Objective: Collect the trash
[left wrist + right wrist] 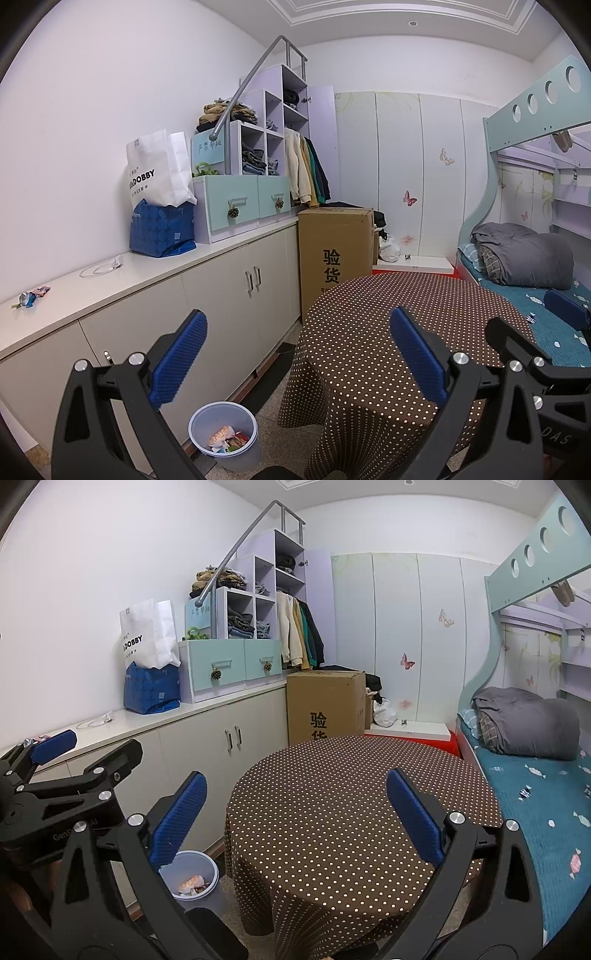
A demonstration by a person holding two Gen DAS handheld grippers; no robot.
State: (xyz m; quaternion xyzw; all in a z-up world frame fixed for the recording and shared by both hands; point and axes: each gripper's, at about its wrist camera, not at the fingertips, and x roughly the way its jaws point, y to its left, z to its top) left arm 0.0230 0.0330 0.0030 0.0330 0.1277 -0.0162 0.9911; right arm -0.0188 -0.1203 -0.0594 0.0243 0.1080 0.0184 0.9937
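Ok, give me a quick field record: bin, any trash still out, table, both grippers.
bin: pale blue trash bin on the floor between cabinet and table, wrappers already inside
trash still out: crumpled wrapper on the cabinet countertop, near its left end
table: round table, brown polka-dot cloth, nothing on the part in view
left gripper: open, holding nothing
right gripper: open, holding nothing
also on countertop: clear tubing, blue bag

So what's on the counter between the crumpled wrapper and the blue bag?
Only a clear looped tube lies between the wrapper and the blue bag; otherwise bare counter, shown in the left wrist view.
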